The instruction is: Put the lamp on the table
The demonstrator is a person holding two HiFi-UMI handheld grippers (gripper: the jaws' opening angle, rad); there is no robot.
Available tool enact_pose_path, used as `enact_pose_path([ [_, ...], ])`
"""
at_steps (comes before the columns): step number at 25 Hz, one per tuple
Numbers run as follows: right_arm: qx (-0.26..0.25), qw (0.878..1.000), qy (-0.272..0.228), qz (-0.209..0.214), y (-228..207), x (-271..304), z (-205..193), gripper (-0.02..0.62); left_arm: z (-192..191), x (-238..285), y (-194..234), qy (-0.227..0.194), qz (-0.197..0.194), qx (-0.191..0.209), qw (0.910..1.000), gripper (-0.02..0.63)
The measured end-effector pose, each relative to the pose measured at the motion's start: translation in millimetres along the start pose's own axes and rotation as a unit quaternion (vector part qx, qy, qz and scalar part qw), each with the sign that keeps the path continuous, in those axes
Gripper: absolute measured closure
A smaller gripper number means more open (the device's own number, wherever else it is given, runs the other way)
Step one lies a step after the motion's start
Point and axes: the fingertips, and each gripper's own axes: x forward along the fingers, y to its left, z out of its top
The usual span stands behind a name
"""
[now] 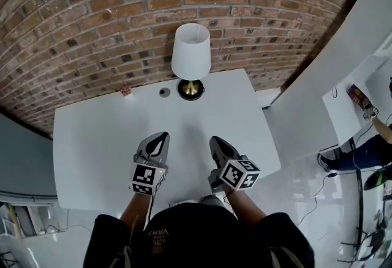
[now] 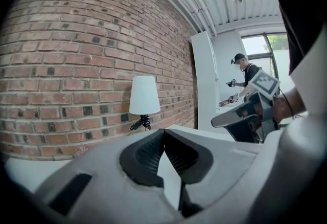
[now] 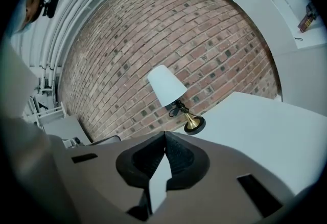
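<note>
The lamp (image 1: 191, 60), with a white shade and a brass base, stands upright at the far edge of the white table (image 1: 98, 144), against the brick wall. It also shows in the left gripper view, the lamp (image 2: 143, 96) ahead and apart, and in the right gripper view, the lamp (image 3: 171, 92) tilted in frame. My left gripper (image 1: 160, 138) hovers over the table's near middle, shut with nothing between its jaws. My right gripper (image 1: 217, 141) sits beside it, likewise shut and empty. Both are well short of the lamp.
A small round dark object (image 1: 164, 92) and a small reddish item (image 1: 126, 90) lie on the table left of the lamp. A white partition (image 1: 343, 71) rises at the right. A person (image 2: 244, 72) stands in the distance by a window.
</note>
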Motion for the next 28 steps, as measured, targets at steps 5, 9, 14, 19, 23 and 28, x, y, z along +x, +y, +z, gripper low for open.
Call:
enact_pose_path([
  [5,-0.022,1.0,-0.006,-0.002,22.9,-12.7,-14.6,0.595,-8.6,-30.8,-5.2,0.002,-0.019,-0.015,0.9997,0.595],
  [9,-0.058,0.998,-0.004,-0.008,38.2,-23.3,-26.8,0.595,-14.8,-52.1,-11.6,0.003,-0.031,-0.016,0.9994,0.595],
  [14,-0.116,0.993,0.002,-0.021,55.0,-31.5,-43.8,0.597,-24.0,-75.3,-11.3,0.007,-0.036,-0.013,0.9993,0.595],
  [19,-0.133,0.991,0.007,-0.032,67.9,-34.3,-56.6,0.597,-30.7,-94.2,-6.5,0.014,-0.036,0.0,0.9992,0.595],
  [23,-0.142,0.989,0.008,-0.043,74.9,-35.1,-64.4,0.597,-35.8,-105.6,-1.3,0.018,-0.036,-0.002,0.9992,0.595],
  [28,-0.136,0.99,0.004,-0.046,80.3,-35.0,-69.3,0.597,-36.7,-112.9,2.9,0.017,-0.035,-0.008,0.9992,0.595],
])
